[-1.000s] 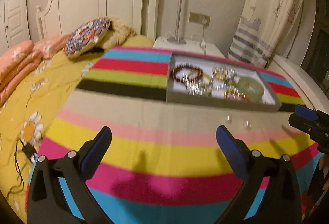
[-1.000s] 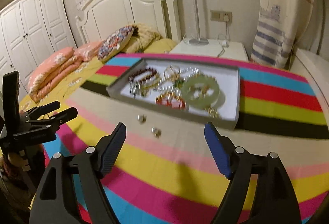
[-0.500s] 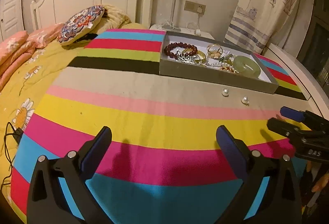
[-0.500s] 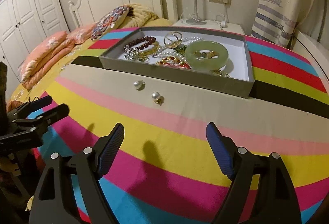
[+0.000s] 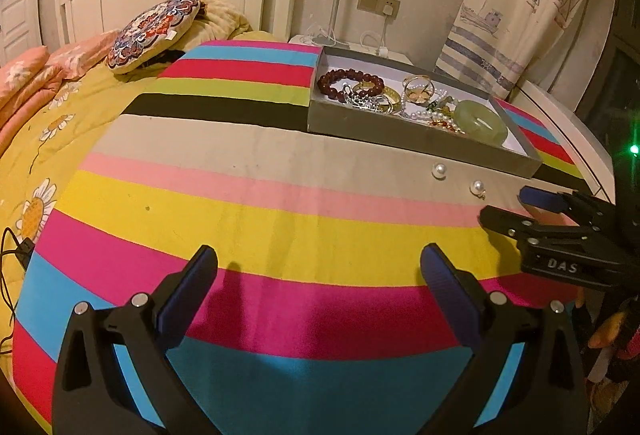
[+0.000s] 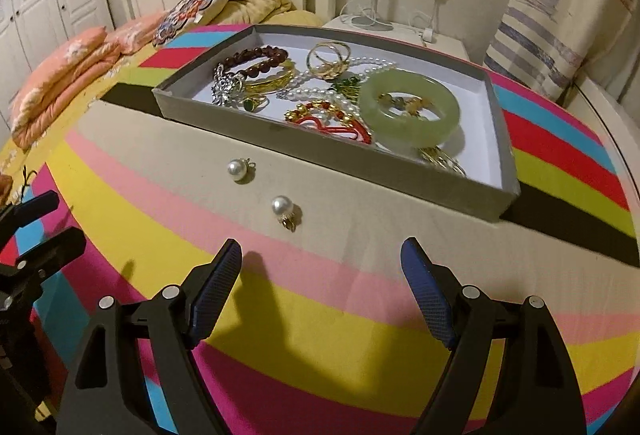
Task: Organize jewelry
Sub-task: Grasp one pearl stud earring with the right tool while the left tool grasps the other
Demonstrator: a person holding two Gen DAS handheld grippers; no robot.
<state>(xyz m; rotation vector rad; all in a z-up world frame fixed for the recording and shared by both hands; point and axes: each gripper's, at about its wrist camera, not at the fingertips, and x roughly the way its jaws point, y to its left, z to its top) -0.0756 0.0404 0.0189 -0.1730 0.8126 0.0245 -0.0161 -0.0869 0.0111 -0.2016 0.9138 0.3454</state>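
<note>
Two pearl earrings lie just ahead of the spread right gripper

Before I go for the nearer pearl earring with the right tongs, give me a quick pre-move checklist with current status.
1. Right tongs open and empty: ok.
2. Nearer pearl earring lying free on the striped blanket, just ahead of the tongs: ok.
3. Second pearl earring apart from the first: ok.
4. Left tongs open, out of the path: ok.
5. Bare floor in the grey tray for a drop: ok, right corner.
6. Earring clasp orientation for a firm grip: cannot tell.
</note>
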